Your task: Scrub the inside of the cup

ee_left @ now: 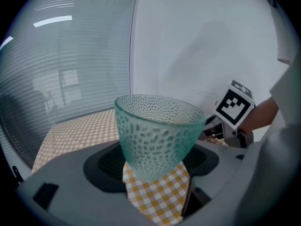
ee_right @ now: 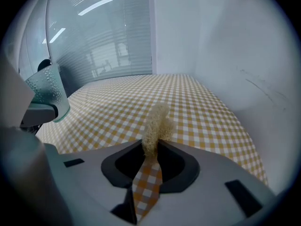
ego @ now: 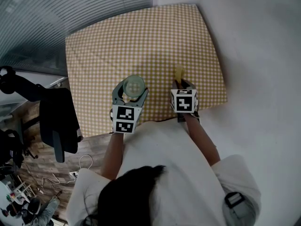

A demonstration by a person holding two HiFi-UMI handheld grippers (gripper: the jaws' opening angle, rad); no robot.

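A greenish dimpled glass cup (ego: 134,86) (ee_left: 157,135) is clamped upright between the jaws of my left gripper (ego: 130,90) (ee_left: 155,166), low over the near part of the yellow checked table (ego: 141,41). My right gripper (ego: 183,84) (ee_right: 150,149) is shut on a tan loofah sponge (ego: 178,73) (ee_right: 155,124), which sticks up out of its jaw tips. The two grippers sit side by side near the table's front edge, the cup (ee_right: 47,95) to the left of the sponge. The inside of the cup looks bare.
A black office chair (ego: 59,121) stands left of the table. Cables (ego: 70,173) lie on the wooden floor beside it. A white wall (ego: 263,55) runs along the right side and window blinds (ego: 70,4) along the far side.
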